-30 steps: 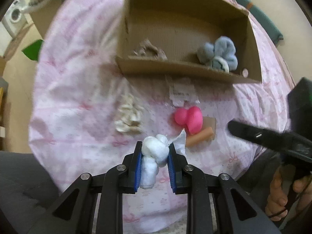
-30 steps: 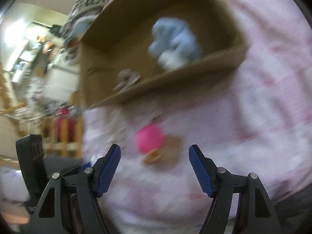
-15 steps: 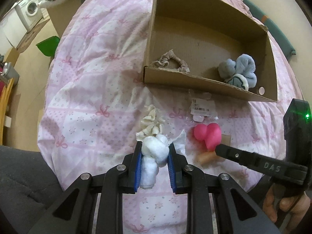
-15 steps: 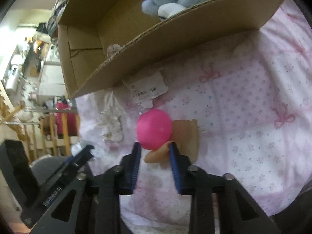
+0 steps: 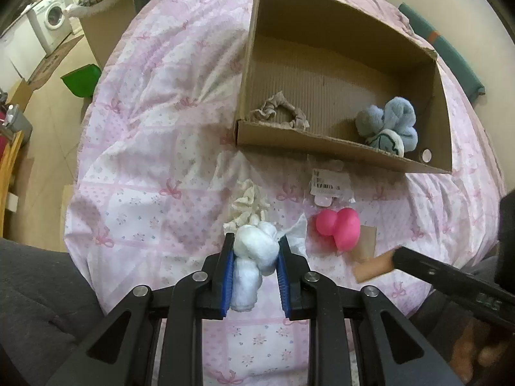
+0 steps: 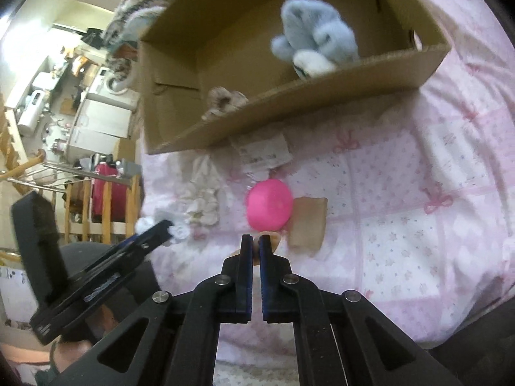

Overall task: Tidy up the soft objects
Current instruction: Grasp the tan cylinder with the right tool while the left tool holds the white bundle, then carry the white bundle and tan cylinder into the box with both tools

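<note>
My left gripper (image 5: 254,251) is shut on a white cotton wad (image 5: 254,251) and holds it above the pink quilt; it also shows in the right wrist view (image 6: 154,226). My right gripper (image 6: 256,239) is shut on the tan stem (image 6: 268,236) of a pink soft toy (image 6: 269,205), which lies on the quilt. In the left wrist view the pink toy (image 5: 339,226) and its stem (image 5: 371,268) lie right of the wad. A cardboard box (image 5: 338,146) holds a blue plush (image 5: 388,125) and a beige scrunchie (image 5: 280,112).
A cream scrunchie (image 5: 249,206) lies on the quilt just beyond the wad. A clear bag with a label (image 5: 328,186) and a brown card (image 6: 307,222) lie near the pink toy. The bed edge drops to the floor at left.
My right gripper closed from wide open onto the pink toy's tan stem. My left gripper kept hold of the wad and pulled back a little from the box.
</note>
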A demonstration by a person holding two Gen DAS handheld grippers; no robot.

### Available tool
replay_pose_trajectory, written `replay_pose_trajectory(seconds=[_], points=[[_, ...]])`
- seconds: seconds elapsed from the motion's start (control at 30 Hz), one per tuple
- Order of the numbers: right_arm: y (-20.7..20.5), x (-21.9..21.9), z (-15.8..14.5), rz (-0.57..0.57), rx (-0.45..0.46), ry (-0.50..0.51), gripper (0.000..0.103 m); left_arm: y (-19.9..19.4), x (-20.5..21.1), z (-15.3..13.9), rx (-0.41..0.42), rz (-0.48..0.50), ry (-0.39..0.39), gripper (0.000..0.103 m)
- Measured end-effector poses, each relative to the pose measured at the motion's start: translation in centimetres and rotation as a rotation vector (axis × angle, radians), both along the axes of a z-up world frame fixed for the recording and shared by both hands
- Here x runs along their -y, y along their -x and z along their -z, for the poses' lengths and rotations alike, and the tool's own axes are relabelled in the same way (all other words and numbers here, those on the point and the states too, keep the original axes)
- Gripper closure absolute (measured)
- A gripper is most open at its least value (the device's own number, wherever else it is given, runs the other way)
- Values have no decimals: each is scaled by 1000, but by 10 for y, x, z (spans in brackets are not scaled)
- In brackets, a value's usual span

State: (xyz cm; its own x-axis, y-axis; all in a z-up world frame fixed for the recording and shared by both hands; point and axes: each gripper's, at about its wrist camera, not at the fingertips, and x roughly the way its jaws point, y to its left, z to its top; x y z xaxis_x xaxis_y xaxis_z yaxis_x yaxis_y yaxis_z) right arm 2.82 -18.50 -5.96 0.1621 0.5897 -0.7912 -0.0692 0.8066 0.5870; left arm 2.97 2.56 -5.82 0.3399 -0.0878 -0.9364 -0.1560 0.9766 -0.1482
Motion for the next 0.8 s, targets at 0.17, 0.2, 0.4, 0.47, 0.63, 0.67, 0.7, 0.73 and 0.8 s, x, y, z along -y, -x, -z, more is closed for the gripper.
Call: replay_pose_trajectory(seconds=[0.17,0.2,0.4,0.47,0.63,0.67,0.7,0.73,0.8], points=[[9,10,-35,3,116,-15,97,4,-1,-10,42,-6,-5,82],[11,14,-44,11,157,-21,97,5,-1,-12,53,-7,-10,82],[17,33,-80,72,308,-54,97,9,-3,-35,128,-7,9,82],[17,34,-86,74,325,-47,97,9,-4,-45,151,-5,21,82],[14,34,-103,53,364,-29,97,-1,-2,-64,175,16,-4,82],[14,35,-106,53,371,-28,97,-3,-2,-67,177,20,-12,82],[13,35,-109,51,377,-29,97,-6,-1,-69,182,25,-21,82],[12,36,-111,49,384,-27,97,-9,0,-70,186,33,-35,82],[7,35,-113,49,393,-20,97,-18,1,-73,194,44,-57,82]])
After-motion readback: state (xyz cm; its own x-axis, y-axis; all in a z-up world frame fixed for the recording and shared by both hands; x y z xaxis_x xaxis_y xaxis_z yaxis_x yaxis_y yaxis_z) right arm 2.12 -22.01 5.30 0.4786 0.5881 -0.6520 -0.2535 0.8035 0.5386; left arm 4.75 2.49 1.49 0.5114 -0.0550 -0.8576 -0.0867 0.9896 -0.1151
